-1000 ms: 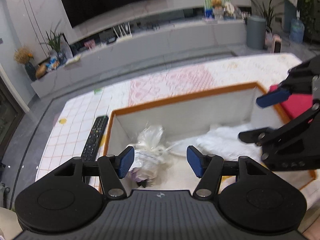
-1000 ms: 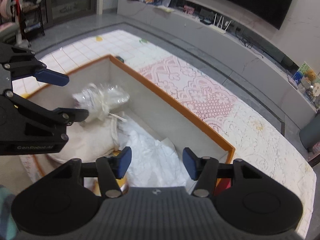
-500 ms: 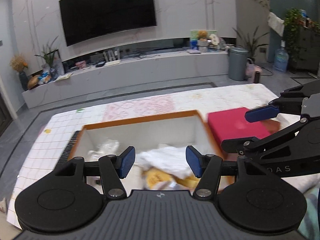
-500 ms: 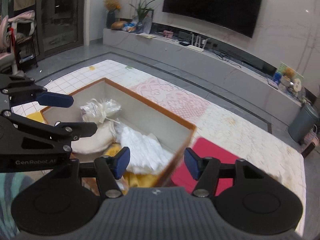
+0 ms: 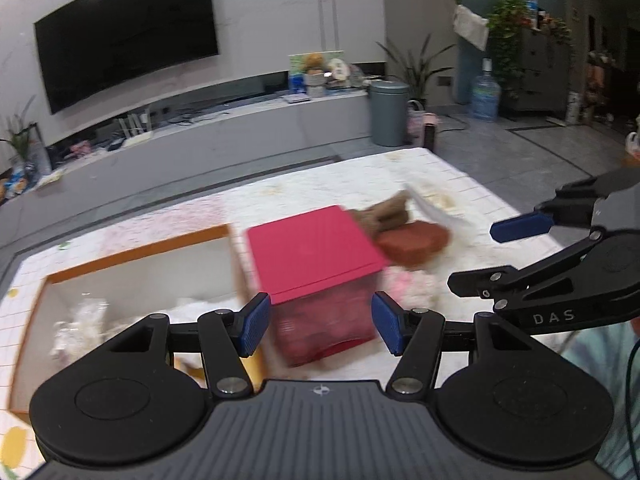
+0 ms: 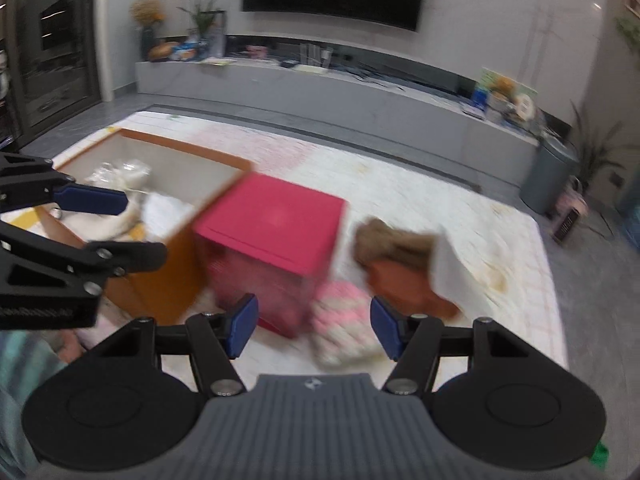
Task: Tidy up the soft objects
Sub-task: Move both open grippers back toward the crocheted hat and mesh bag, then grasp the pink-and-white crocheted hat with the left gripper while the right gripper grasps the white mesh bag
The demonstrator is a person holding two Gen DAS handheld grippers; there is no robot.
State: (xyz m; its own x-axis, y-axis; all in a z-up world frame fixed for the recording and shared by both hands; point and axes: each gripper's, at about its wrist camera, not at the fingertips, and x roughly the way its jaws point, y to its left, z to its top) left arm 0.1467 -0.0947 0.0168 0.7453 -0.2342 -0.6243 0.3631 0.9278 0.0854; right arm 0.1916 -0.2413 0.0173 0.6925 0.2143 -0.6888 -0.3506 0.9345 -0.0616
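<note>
right wrist view: right claw (image 6: 312,326) wide, empty; pink box (image 6: 276,236) between orange bin (image 6: 168,280) and plush pile (image 6: 400,268)

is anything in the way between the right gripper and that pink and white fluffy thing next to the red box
Nothing visible blocks it. The right gripper is open and empty, and the pink and white soft item lies on the table just ahead of its fingertips. The red box stands close on the item's left, apparently touching it.
</note>
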